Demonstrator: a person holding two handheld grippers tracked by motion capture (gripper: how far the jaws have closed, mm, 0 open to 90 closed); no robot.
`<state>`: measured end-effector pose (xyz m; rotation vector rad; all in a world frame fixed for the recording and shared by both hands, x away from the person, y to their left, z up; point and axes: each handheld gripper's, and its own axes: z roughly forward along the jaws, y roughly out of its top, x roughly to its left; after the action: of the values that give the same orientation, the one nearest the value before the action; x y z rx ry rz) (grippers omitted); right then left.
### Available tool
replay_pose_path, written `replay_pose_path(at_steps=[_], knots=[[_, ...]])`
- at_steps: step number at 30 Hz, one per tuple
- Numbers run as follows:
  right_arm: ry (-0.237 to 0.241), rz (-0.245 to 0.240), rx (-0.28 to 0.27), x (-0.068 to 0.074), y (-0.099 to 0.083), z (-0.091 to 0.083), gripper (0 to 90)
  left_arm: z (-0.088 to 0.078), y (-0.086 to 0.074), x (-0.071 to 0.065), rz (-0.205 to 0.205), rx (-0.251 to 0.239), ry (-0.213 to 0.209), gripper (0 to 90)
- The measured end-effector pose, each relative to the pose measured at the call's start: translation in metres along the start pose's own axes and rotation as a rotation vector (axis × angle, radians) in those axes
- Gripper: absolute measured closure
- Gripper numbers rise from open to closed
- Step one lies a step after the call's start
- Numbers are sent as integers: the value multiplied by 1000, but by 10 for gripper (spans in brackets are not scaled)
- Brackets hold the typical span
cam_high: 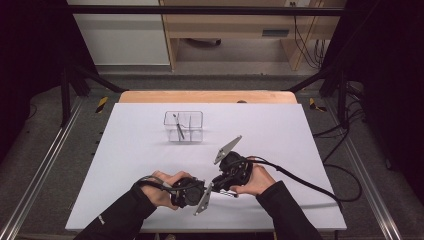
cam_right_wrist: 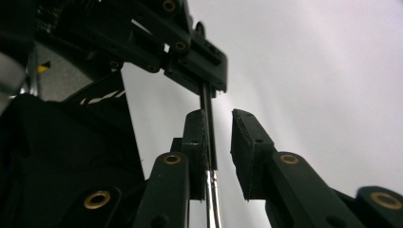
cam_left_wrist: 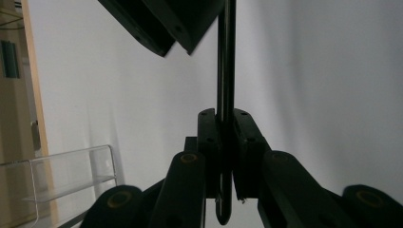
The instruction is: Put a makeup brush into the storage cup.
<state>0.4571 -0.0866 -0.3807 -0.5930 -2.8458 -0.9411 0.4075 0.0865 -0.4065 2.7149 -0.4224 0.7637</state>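
While your left tongs (cam_left_wrist: 223,142) stay out of the account of motion, they are plainly clenched on a thin dark rod (cam_left_wrist: 225,71), its metal end poking out below the pads in the left gripper view. Your right tongs (cam_right_wrist: 219,142) are released: in the right gripper view the rod (cam_right_wrist: 207,123) lies against one pad while the other stands off it with a clear gap. This looks like a handover, the left now carrying the rod so the right can let go without dropping it. In the high view your two hands meet nose to nose near the front edge of the table (cam_high: 280,125), left hand (cam_high: 167,186) and right hand (cam_high: 255,180) low, forearms angled inward. Well beyond them stands a clear divided box (cam_high: 183,126) with a similar slim tool leaning in it, probably where the rod belongs.
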Motion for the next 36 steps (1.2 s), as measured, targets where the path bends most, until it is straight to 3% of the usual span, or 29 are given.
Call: replay_pose_path(at_steps=[19, 32, 36], knots=[[-270, 49, -219, -6, -11, -29, 382, -6, -26, -1, -185, -39, -15, 829], [-363, 98, -334, -6, -27, -43, 188, -7, -44, -1, -349, -84, -4, 830], [-379, 116, -362, -7, -33, -48, 169, -6, -48, -1, -405, -92, 0, 830]])
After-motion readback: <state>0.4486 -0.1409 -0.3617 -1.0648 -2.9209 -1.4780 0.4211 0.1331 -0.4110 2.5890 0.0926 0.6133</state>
